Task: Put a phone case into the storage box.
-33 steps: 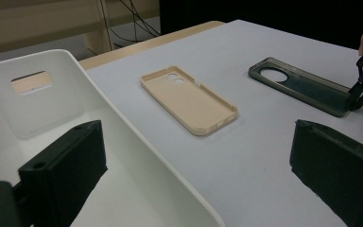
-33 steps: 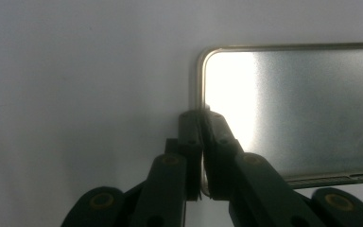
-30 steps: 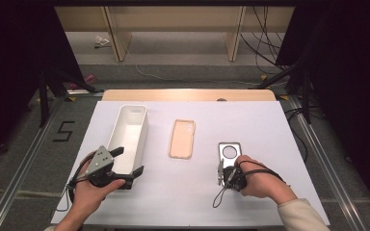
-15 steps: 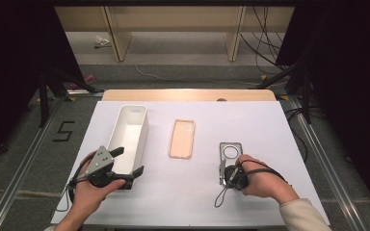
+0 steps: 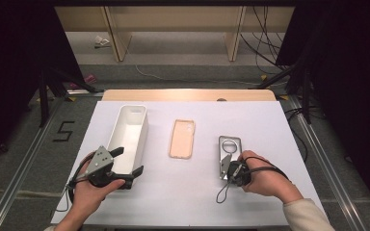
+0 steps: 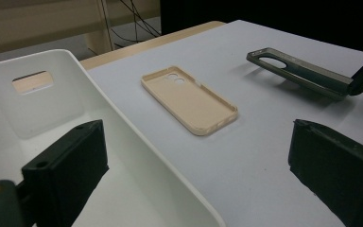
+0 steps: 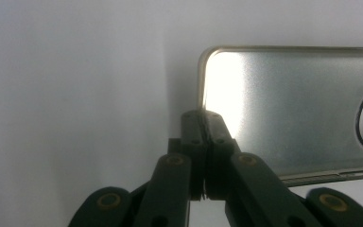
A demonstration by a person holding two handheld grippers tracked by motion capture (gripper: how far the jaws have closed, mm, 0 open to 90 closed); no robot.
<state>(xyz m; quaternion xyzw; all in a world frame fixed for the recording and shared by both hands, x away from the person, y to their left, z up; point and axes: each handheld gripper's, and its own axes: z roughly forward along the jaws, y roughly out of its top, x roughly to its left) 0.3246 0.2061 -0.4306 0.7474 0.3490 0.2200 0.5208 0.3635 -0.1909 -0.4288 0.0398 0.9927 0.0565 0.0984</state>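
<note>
The right tongs (image 5: 224, 169) are pinched shut on the near edge of the clear phone case (image 5: 229, 149), tilting it off the bench (image 5: 270, 125), so the next move is probably a lift toward the white bin (image 5: 130, 127), where the left tongs (image 5: 125, 161) wait wide open and empty-handed.

We see our right gripper (image 7: 202, 116) rising from the bottom middle of the frame, its two black jaws pressed together on the near edge of a clear case (image 7: 293, 109). The case fills the right half of the frame, its rounded corner at upper middle, a dark ring at the far right edge. Under it lies the pale table (image 7: 75, 94), bare across the left half.
</note>
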